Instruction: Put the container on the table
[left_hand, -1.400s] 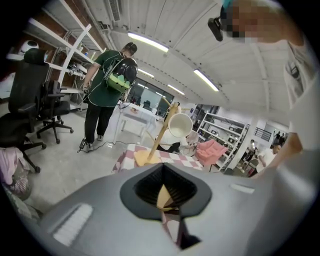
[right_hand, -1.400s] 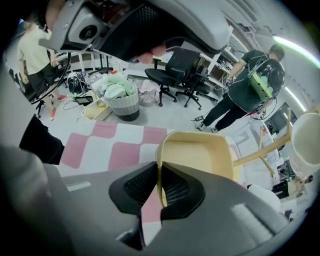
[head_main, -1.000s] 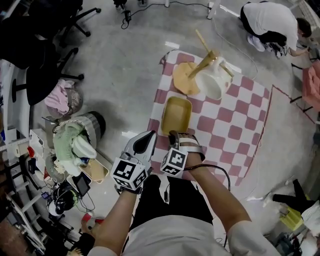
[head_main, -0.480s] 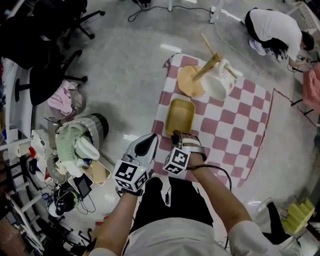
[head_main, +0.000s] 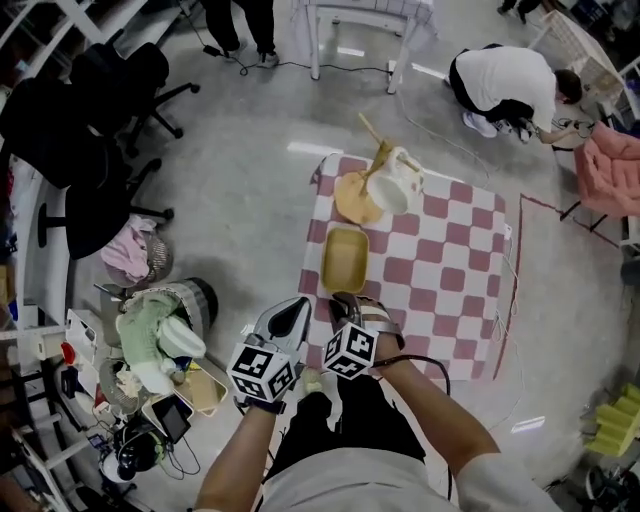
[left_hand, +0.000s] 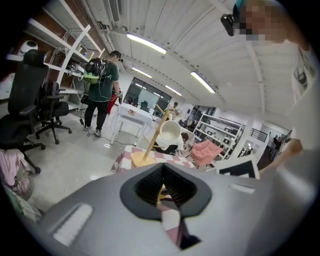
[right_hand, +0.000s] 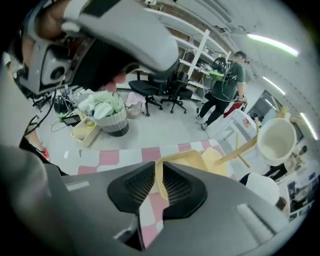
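Nearest, at the lower centre of the head view, the left gripper (head_main: 296, 304) has its jaws pressed together with nothing between them; its own view shows only checked cloth and a sliver of yellow through the slit. Just to its right, the right gripper (head_main: 343, 298) has its jaws closed on the near short wall of the yellow plastic container (head_main: 345, 260). In the right gripper view the thin yellow rim runs straight up between the ribbed pads.

The container is a shallow, open, rectangular tub that looks empty. It lies over the left part of the table (head_main: 455, 265), which is covered in pink-and-white checks. I cannot tell whether its base rests on the cloth or hangs just above it.

I judge it light and thin-walled, so the wall will likely flex under a pinch. Held by one end, it may droop or swivel on its smooth plastic. A grip low on the rim, at the middle of the short side, should keep it level. The idle left gripper could steady the long side.

Farther up the frame, a wooden mug stand (head_main: 370, 165) holds a white mug (head_main: 391, 192) just beyond the container's far end.
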